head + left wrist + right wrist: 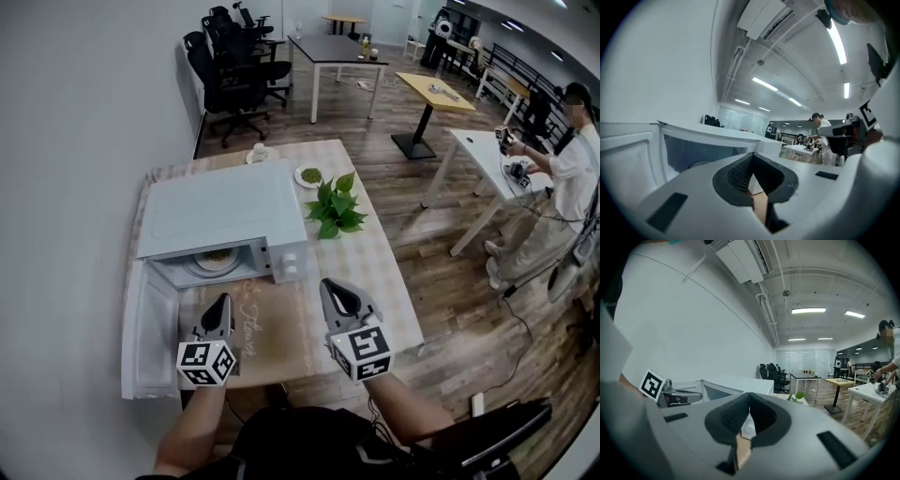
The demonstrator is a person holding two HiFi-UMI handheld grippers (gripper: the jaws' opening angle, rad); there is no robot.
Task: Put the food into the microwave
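The white microwave (pixel 220 211) stands on the table with its door (pixel 148 333) swung open to the left. Inside, a plate of food (pixel 215 262) rests on the turntable. My left gripper (pixel 222 304) hovers in front of the open cavity, shut and empty; in its own view the jaws (pixel 752 158) meet, with the microwave (pixel 693 145) behind them. My right gripper (pixel 334 292) is beside it to the right, over the tabletop, also shut with nothing in it; the tips (pixel 749 397) touch in its own view.
A second small plate of green food (pixel 310 175), a potted plant (pixel 335 207) and a white cup (pixel 258 152) stand on the table behind and right of the microwave. A person (pixel 562 187) works at a white table on the far right. Office chairs and desks fill the back.
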